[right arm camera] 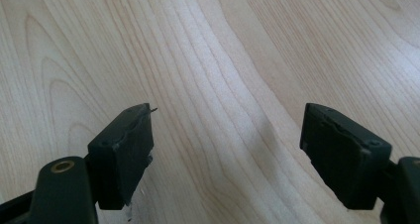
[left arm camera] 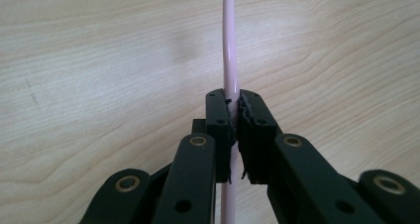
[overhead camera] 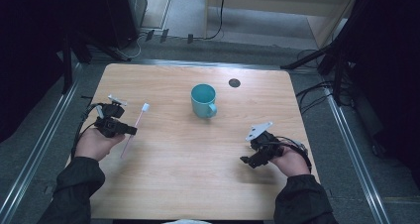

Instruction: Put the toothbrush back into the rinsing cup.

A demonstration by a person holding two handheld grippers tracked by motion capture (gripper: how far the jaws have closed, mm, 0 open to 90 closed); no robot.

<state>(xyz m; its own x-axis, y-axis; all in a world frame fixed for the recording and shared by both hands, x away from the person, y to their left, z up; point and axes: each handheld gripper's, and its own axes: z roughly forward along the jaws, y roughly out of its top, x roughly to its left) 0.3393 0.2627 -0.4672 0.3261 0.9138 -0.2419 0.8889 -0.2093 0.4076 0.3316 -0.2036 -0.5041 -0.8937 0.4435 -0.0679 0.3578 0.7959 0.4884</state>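
Two grippers work near the desk's [overhead camera: 198, 149] side edges: the left gripper [overhead camera: 130, 130] clenches a toothbrush [left arm camera: 229, 55] mid-handle, likely for balance. Right gripper [right arm camera: 225, 154], fingers spread, waits empty; a mug [overhead camera: 203, 100] sits toward the far edge.

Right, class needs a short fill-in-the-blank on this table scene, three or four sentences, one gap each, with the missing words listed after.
1. The left gripper is shut on the pink handle of a ____.
2. The right gripper has its jaws ____, with nothing between them.
3. Near the middle of the wooden table stands a teal ____.
4. The toothbrush has its white head pointing ____ from the person.

Missing words: toothbrush; open; mug; away
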